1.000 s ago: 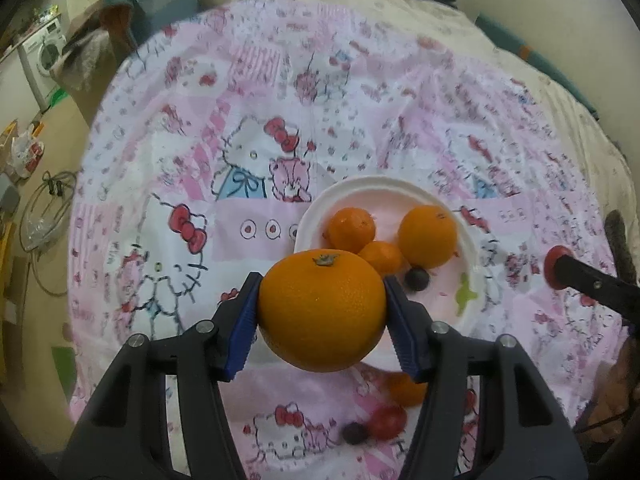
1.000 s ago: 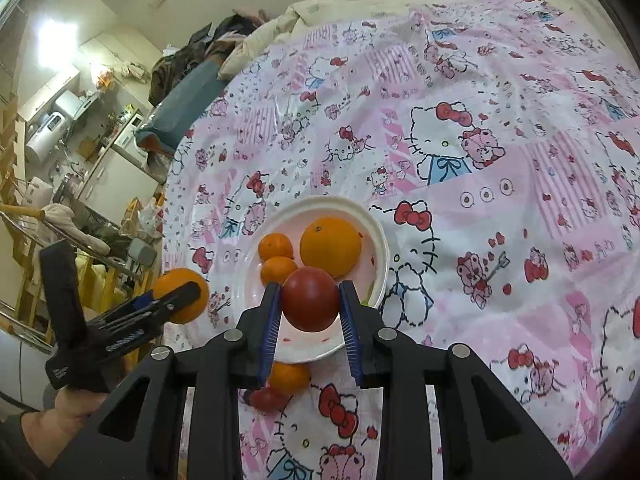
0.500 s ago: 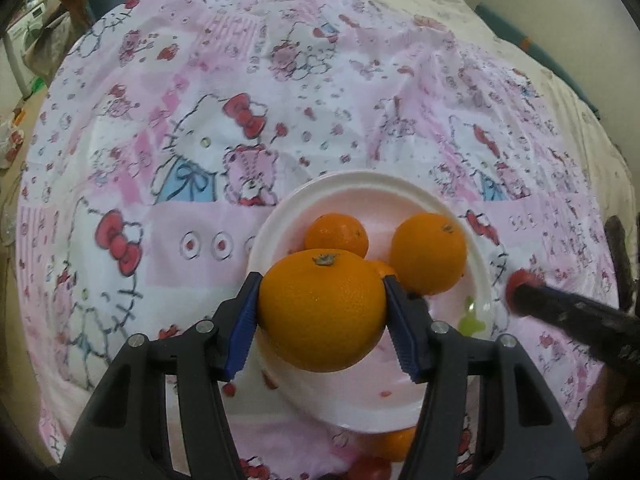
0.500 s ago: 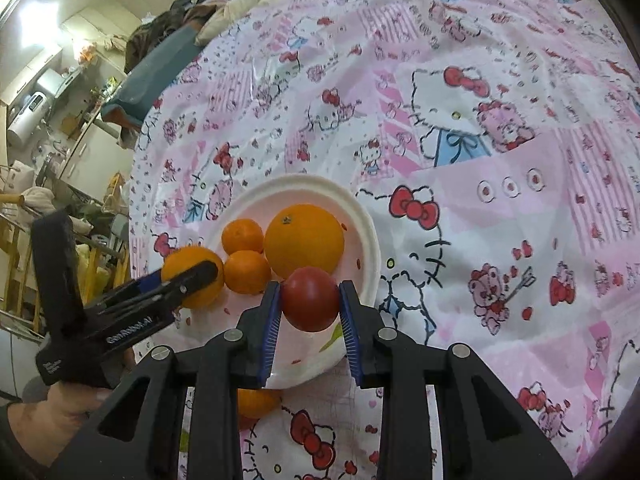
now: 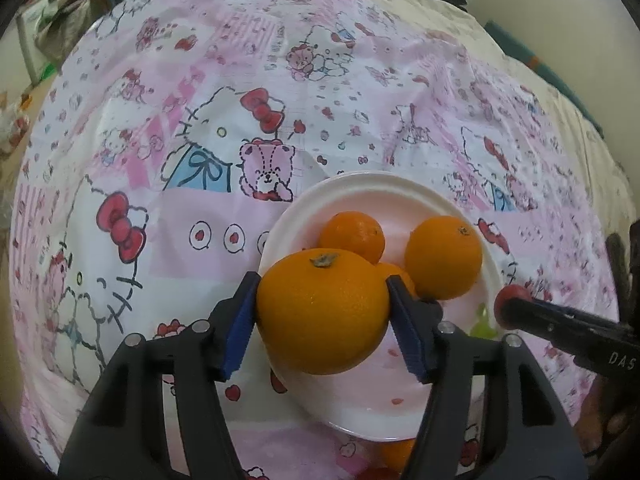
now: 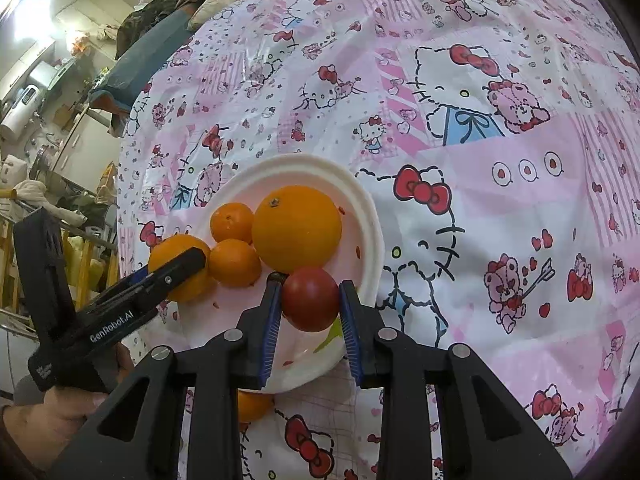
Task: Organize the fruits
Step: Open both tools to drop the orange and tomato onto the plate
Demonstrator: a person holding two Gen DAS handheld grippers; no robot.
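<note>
Holding a large orange (image 5: 323, 312) between its blue pads, the left gripper (image 5: 323, 316) hangs over the near-left rim of the white plate (image 5: 360, 184); the pads press the fruit on both flanks, stem end facing up. From the right wrist view the same orange shows at the plate's left edge, partly behind a black finger; whether it touches the plate cannot be told. The right gripper (image 6: 310, 304) pinches a red tomato (image 6: 310, 299) between its pads, positioned over the near part of the plate, just in front of the big orange (image 6: 297, 228) lying on it. Two small mandarins sit on the plate to the left of that big orange: the far mandarin (image 6: 232, 222) and the near mandarin (image 6: 235, 263), the two touching each other and the big orange. The plate interior is pinkish with small red marks and a green mark (image 6: 336, 334) near the right gripper's finger. One more orange fruit (image 6: 252, 404) lies on the cloth just off the plate's near rim, partly hidden by the right gripper's body. The plate rests on a pink cartoon-print tablecloth (image 6: 500, 208). Beyond the table's far-left edge, cluttered furniture and clothing are in view, too blurred to identify.
</note>
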